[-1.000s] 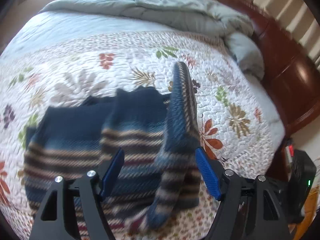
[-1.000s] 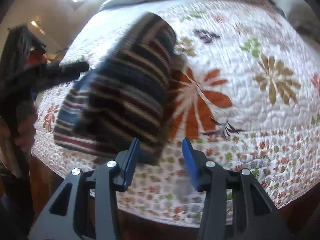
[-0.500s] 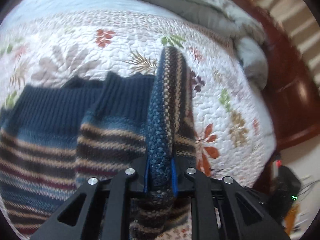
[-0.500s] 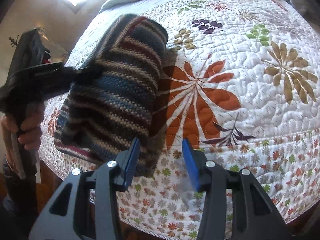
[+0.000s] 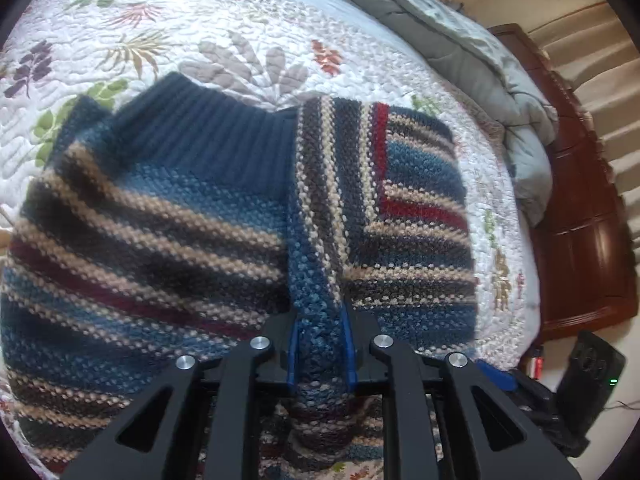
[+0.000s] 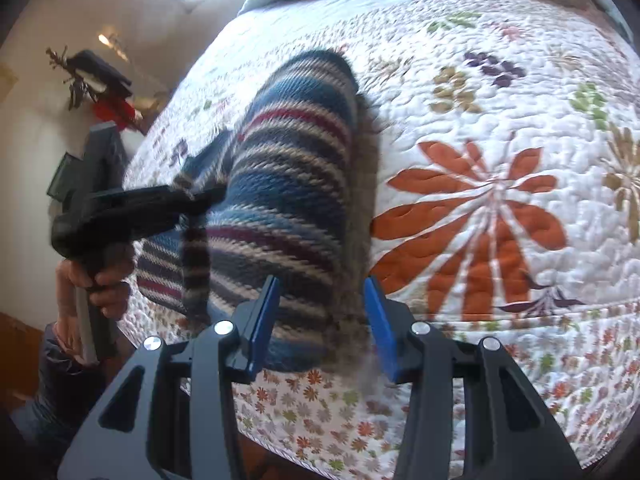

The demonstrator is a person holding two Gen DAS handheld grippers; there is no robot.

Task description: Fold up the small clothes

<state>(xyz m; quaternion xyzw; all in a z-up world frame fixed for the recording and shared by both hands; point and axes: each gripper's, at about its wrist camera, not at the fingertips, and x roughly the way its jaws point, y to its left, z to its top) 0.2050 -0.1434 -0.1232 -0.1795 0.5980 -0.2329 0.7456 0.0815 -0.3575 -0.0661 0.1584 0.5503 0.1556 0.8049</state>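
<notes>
A bed with a white quilted floral bedspread [image 5: 248, 24] carries a striped blue, tan and maroon knitted sweater [image 5: 160, 216] near its front edge. A rumpled grey duvet [image 5: 472, 56] is bunched along the far side.

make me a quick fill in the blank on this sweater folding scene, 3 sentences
The left gripper pinches a raised fold of the striped ____. The knit lies on a floral quilt that covers a ____. The fingers of the right gripper have pads of the colour ____.

Missing words: sweater; bed; blue
</notes>
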